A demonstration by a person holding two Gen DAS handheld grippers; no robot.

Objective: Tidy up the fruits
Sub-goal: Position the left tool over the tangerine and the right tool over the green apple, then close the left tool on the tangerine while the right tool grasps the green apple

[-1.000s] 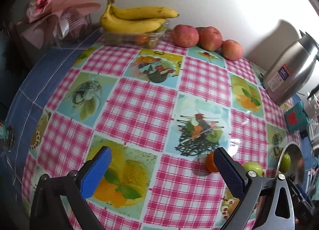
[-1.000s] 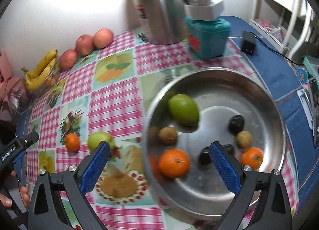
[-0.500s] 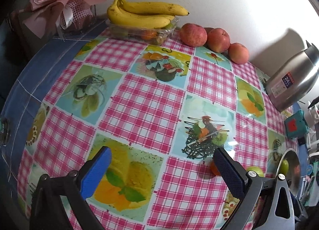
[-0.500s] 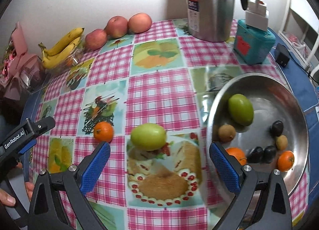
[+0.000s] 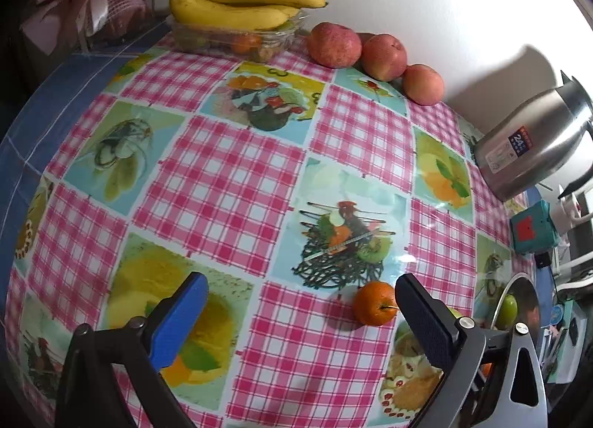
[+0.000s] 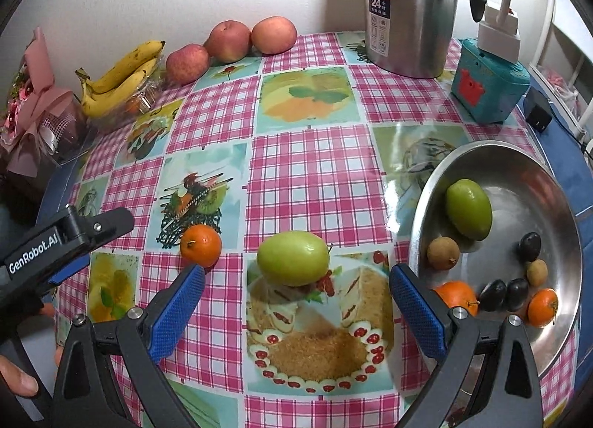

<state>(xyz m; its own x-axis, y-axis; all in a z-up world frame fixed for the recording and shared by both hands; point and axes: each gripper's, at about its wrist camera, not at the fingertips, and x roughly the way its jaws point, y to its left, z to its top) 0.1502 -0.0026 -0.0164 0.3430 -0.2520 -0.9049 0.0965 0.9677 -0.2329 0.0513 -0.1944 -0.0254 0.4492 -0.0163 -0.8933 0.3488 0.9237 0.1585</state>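
A green fruit (image 6: pixel 292 258) lies on the checked tablecloth just ahead of my right gripper (image 6: pixel 296 298), which is open and empty, jaws wide on either side of it. A small orange (image 6: pixel 201 245) sits to its left; in the left wrist view the orange (image 5: pixel 374 302) lies just inside the right finger of my open, empty left gripper (image 5: pixel 296 311). The steel bowl (image 6: pixel 556 183) at the right holds a green fruit (image 6: pixel 469 209), two oranges, dark plums and small brown fruits.
Bananas (image 5: pixel 237 5) on a plastic box and three apples (image 5: pixel 381 51) line the back wall. A steel kettle (image 6: pixel 409 9) and a teal box (image 6: pixel 489 83) stand at the back right. A pink bouquet (image 6: pixel 33 109) is at the far left.
My right gripper has swung left from over the bowl to the green fruit on the cloth. My left gripper has moved closer, bringing the small orange in beside its right finger.
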